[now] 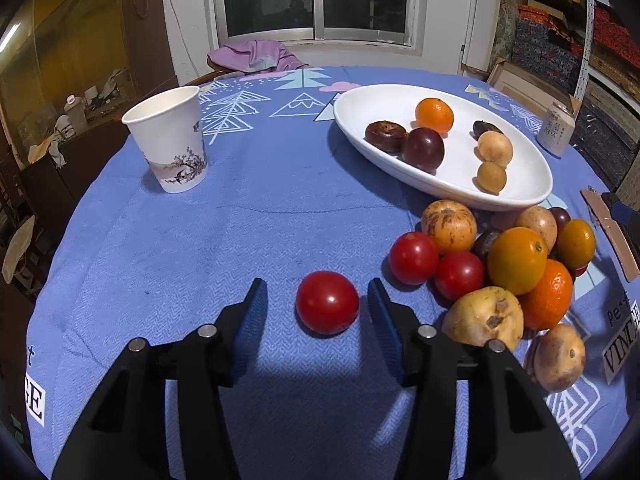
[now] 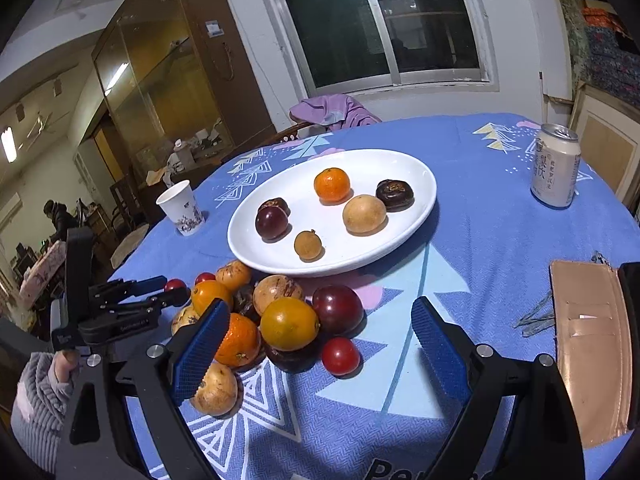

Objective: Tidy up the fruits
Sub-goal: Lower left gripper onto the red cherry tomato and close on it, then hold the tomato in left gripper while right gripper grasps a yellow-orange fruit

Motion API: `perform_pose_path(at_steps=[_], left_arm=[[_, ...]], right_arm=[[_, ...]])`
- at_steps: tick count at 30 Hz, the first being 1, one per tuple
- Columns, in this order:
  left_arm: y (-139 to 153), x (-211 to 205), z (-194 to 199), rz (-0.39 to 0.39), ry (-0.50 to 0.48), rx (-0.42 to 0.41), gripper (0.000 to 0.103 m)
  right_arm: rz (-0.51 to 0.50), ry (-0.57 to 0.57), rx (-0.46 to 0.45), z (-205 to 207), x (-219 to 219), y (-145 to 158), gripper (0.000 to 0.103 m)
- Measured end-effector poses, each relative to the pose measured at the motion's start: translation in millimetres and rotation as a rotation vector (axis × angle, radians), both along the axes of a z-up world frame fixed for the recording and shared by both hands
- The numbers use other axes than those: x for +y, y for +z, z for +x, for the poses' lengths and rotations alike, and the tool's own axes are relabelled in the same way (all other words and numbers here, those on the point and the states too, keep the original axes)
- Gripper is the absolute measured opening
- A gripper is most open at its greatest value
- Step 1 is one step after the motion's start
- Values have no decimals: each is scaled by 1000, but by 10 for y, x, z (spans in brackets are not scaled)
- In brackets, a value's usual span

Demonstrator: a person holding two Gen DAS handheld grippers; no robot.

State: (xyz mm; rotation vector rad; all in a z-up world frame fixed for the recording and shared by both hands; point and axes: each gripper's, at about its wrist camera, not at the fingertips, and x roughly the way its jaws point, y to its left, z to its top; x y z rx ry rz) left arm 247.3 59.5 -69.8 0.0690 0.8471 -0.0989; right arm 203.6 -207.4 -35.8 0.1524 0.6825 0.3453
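A red tomato (image 1: 327, 302) lies on the blue tablecloth (image 1: 260, 240) between the fingers of my left gripper (image 1: 316, 284). The jaws stand on either side of it with small gaps, so the pads do not press it. The right wrist view shows the same left gripper (image 2: 172, 291) around that tomato (image 2: 175, 285). A pile of fruit (image 1: 516, 256) with oranges, tomatoes, plums and brown fruits sits to its right. My right gripper (image 2: 320, 309) hangs open over this pile (image 2: 289, 323), holding nothing. Behind it, the white oval plate (image 2: 360, 252) holds an orange, dark plums and tan fruits.
A paper cup (image 1: 172, 140) stands at the left rear of the table. A drink can (image 2: 555, 170) stands at the right rear, and a brown wallet (image 2: 588, 344) lies near the right edge. A grey-sleeved hand (image 2: 40, 392) holds the left gripper. A purple cloth (image 1: 256, 56) drapes a chair.
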Motion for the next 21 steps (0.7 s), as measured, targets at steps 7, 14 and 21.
perform_pose_path(at_steps=[7,14,21], left_arm=[[-44,-33,44,-3,-16,27,32],[-43,-43,43,4,-15,26,32],[-43,-42,43,4,-15,26,32]], right_arm=[[-149,59,-57,-86,284,-47,92],[-254,91,-53,-43,487,-158,73],[-235,97,-30,23,497,-188,59]])
